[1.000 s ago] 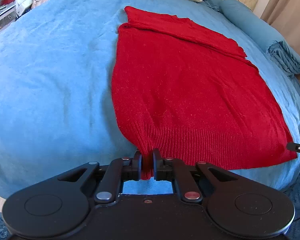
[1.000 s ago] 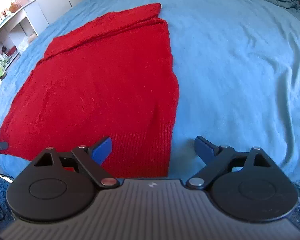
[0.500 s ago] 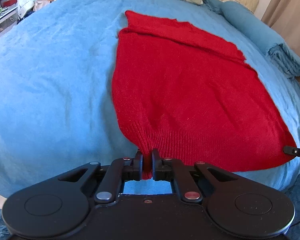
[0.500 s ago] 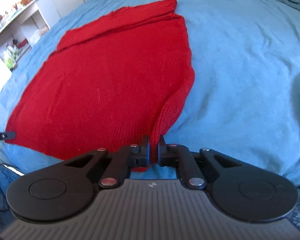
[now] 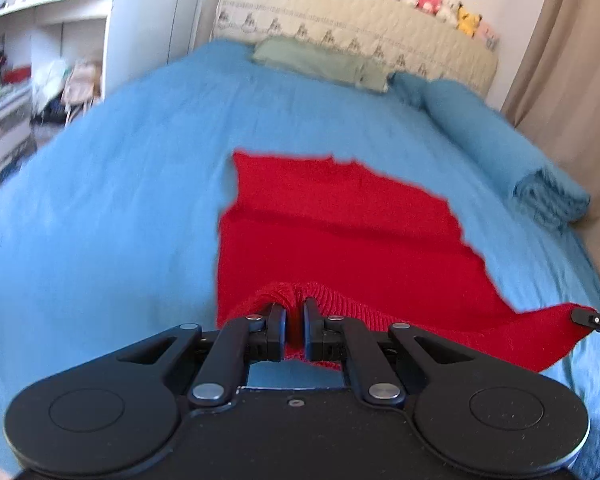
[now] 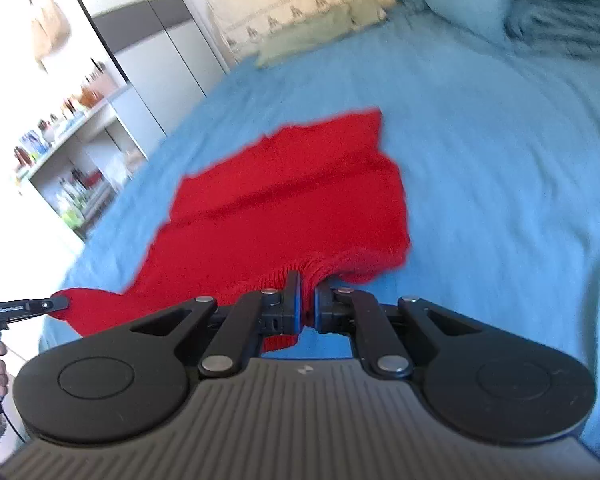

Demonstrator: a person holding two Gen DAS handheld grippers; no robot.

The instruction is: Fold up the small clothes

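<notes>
Both grippers pinch the ribbed hem of the red sweater (image 5: pixel 340 240): the left gripper (image 5: pixel 295 330) at one corner, the right gripper (image 6: pixel 307 306) at the other, lifted off the blue bed (image 5: pixel 100 200). The rest seems, through blur, to lie flat. Only the right view shows a hanging bag (image 6: pixel 50 24).

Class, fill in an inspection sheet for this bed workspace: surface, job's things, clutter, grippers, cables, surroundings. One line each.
Surface: blue bedspread, wrinkled, covers the bed.
Job's things: red knit sweater, far part flat on the bedspread, near ribbed hem lifted at both corners.
Clutter: green pillow, blue pillow and folded blue blanket near the head of the bed.
Grippers: left gripper shut on the hem's left corner; right gripper shut on its right corner.
Cables: nothing seen.
Surroundings: quilted headboard with plush toys, white shelves, beige curtain.
</notes>
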